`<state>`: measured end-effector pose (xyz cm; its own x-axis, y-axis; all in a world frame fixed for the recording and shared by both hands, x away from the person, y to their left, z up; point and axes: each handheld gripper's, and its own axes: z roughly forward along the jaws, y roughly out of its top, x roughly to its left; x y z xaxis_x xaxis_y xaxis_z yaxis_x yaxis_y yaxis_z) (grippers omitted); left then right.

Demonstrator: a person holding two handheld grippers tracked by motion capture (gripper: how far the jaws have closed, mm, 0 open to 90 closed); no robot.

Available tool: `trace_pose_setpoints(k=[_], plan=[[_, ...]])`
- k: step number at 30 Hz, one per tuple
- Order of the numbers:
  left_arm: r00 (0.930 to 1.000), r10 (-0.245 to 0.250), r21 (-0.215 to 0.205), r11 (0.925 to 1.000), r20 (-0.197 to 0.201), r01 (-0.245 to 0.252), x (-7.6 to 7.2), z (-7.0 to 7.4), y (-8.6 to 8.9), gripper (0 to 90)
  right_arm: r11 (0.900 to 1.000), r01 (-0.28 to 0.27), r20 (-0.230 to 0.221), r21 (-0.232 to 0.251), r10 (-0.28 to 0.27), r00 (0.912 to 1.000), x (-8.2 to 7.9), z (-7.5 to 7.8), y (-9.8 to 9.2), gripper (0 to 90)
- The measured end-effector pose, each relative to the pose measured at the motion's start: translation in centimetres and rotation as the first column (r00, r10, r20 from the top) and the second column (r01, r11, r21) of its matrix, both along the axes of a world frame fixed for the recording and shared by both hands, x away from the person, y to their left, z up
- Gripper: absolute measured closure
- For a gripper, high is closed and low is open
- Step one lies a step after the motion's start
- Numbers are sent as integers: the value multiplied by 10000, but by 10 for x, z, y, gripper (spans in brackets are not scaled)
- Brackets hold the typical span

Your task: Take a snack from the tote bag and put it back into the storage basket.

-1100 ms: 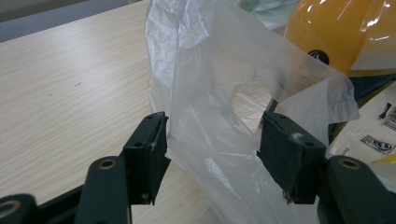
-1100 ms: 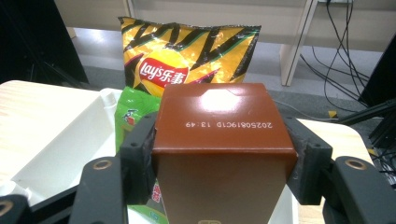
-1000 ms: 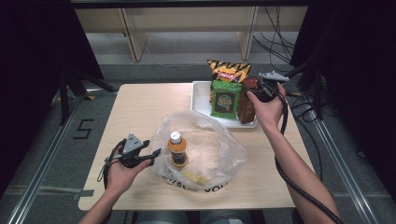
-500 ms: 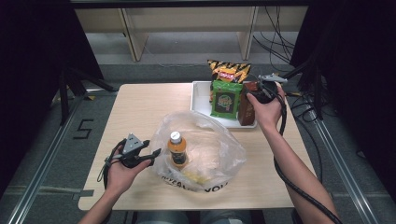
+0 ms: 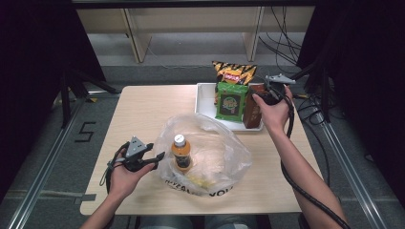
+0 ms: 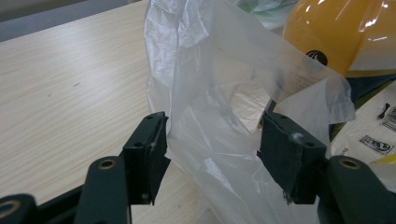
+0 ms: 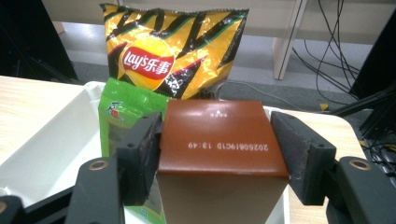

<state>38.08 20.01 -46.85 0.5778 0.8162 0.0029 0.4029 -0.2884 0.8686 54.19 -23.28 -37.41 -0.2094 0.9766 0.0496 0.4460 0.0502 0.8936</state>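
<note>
Crinkled clear plastic bag (image 5: 210,152) and white rectangular tray (image 5: 204,98) are seen on the pale wooden table (image 5: 138,114).
An orange-capped juice bottle (image 5: 181,152) is held in the bag, its edge between the left gripper's (image 6: 212,140) parted jaws; Lay's chips (image 7: 173,53), a green packet (image 5: 231,101) and a brown carton (image 7: 222,140) stamped 2025081901D are held in the tray, the carton straddled by the right gripper (image 7: 217,144), grip unclear.

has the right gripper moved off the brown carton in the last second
No. The right gripper sits at the brown carton in the white tray, same as before.
</note>
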Motion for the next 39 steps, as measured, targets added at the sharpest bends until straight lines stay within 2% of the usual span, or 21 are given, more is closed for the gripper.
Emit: trace_pose_setpoints(k=[1, 5, 6, 9, 10, 11, 12, 13, 14, 17, 18, 19, 20, 21, 23, 25, 29, 30, 31, 37, 39], plan=[[10000, 9, -21, 10000, -13, -9, 0, 0, 0, 406, 10000, 37, 131, -80, -36, 9999, 0, 0, -1, 370], [10000, 12, -10, 10000, -4, -12, 0, 0, 0, 406, 9999, -24, 216, 121, 22, 9998, -1, 5, -2, 371], [10000, 13, -13, 10000, -8, -13, 0, 0, 0, 406, 10000, -13, 321, -40, 14, 9995, -1, 7, -3, 371], [10000, 10, -16, 10000, -8, -10, 0, 0, 0, 405, 10000, -11, 382, 65, 9, 9993, -4, 11, -3, 371], [10000, 12, -18, 10000, -10, -12, 0, 0, 0, 406, 10000, -23, 448, -75, 27, 9990, -4, 11, -4, 371], [10000, 16, -20, 10000, -5, -16, 0, 0, 0, 406, 9999, 3, 419, 143, -9, 9991, -5, 13, -4, 372], [10000, 24, -30, 10000, -11, -24, 0, 0, 1, 405, 10000, -31, 552, 24, 30, 9985, -5, 14, -5, 373], [10000, 20, 8, 10000, -17, -20, 0, 0, 1, 405, 10000, 9, 482, 62, -12, 9988, -6, 15, -6, 375], [10000, 6, -18, 10000, -5, -6, 0, 0, 1, 405, 9999, -110, 657, 62, 106, 9978, -6, 14, -7, 375], [10000, -63, -98, 9999, 25, 64, 0, 0, 0, 404, 9993, -179, 563, 314, 161, 9983, -9, 16, -9, 376], [9999, -116, -140, 9998, 29, 117, 0, 0, 0, 404, 9995, -243, 718, 190, 229, 9972, -9, 15, -10, 377], [10000, -90, -153, 9998, 16, 90, 0, 0, 0, 404, 9992, -240, 630, 321, 219, 9978, -10, 16, -10, 380], [10000, -89, -149, 9998, 36, 90, 0, 0, 0, 403, 9993, -295, 760, 233, 276, 9967, -11, 16, -11, 383], [10000, -92, -155, 9998, 27, 92, 0, 0, 0, 403, 9988, -333, 777, 367, 303, 9965, -13, 17, -12, 387], [10000, -90, -146, 9999, 26, 91, 0, 0, 0, 403, 9985, -359, 876, 404, 322, 9956, -16, 18, -13, 390], [9999, -134, -84, 9999, 79, 134, 0, 1, 0, 403, 9976, -406, 784, 565, 361, 9963, -21, 21, -12, 395], [10000, -58, -162, 9999, 38, 59, -1, 1, -1, 400, 9966, -683, 1098, 463, 629, 9920, -29, 25, -13, 411], [9998, -172, -47, 9998, 112, 172, -1, 2, 0, 399, 9959, -703, 1098, 561, 639, 9919, -32, 26, -12, 416], [9997, -163, -85, 9998, 179, 165, -1, 3, 0, 398, 9957, -843, 1195, 387, 792, 9897, -33, 27, -13, 419], [9988, -138, -242, 9996, 477, 150, -4, 14, 3, 355, 9912, -1234, 1285, 487, 1163, 9849, -51, 28, -10, 428], [9984, -347, -566, 9977, 448, 373, -6, 19, 2, 298, 9893, -1363, 1261, 525, 1289, 9836, -57, 27, -11, 430]])
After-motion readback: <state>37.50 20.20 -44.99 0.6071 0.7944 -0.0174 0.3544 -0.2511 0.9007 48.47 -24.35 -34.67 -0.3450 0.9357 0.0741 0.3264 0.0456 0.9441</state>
